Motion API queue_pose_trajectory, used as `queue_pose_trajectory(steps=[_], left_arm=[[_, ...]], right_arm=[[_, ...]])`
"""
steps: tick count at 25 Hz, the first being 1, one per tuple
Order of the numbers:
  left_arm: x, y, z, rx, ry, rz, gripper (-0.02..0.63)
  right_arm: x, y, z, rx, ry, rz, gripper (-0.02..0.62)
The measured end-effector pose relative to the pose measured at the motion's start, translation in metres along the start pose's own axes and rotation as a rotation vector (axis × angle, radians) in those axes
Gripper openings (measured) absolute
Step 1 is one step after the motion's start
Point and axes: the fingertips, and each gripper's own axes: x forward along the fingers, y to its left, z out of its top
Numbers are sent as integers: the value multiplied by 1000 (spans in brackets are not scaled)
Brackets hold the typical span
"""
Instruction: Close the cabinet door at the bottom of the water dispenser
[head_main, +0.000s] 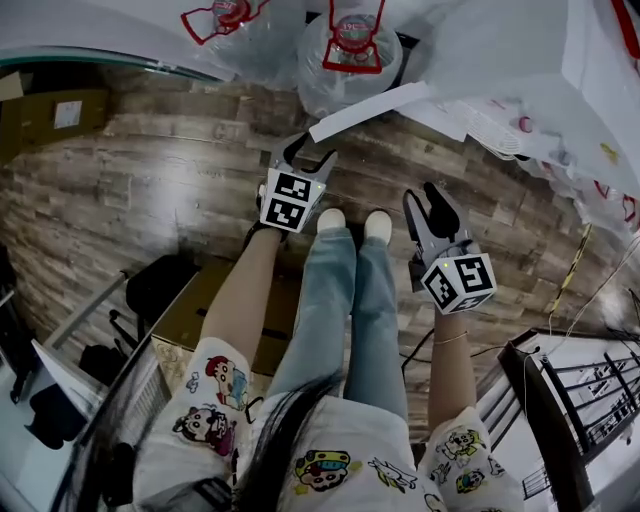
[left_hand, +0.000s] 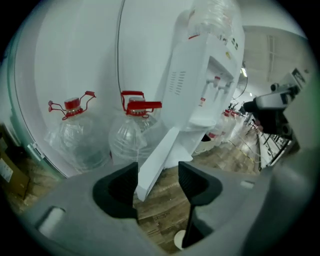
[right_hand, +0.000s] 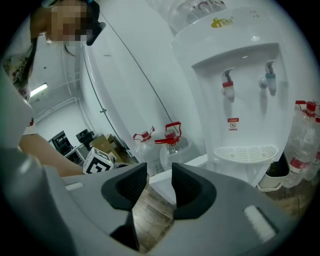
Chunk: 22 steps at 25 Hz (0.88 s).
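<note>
The white water dispenser (right_hand: 240, 95) stands ahead, and its bottom cabinet door (head_main: 385, 106) is swung open over the wooden floor. In the left gripper view the door (left_hand: 159, 159) shows edge-on, a little beyond the jaws. My left gripper (head_main: 310, 155) is open with nothing between its jaws and sits just short of the door's free edge. Farther right, my right gripper (head_main: 428, 200) is open too and holds nothing. It faces the dispenser front, and the door's white panel (right_hand: 167, 192) lies beyond its jaws.
Two large water bottles with red handles (head_main: 350, 50) (head_main: 235, 25) stand beside the dispenser against a white wall. More bottles (right_hand: 305, 145) line the right side. The person's shoes (head_main: 350, 222) are between the grippers. A cardboard box (head_main: 50, 120) is at the far left and a black rack (head_main: 570, 390) at the right.
</note>
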Motion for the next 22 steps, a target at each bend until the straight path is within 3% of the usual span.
queue_pose_trajectory(steps=[6, 22], left_arm=[[32, 11, -28, 74, 88, -19, 262], [77, 23, -48, 185, 204, -70, 264]], right_arm=[[9, -10, -20, 16, 29, -9, 152], [24, -29, -64, 38, 89, -42, 127]])
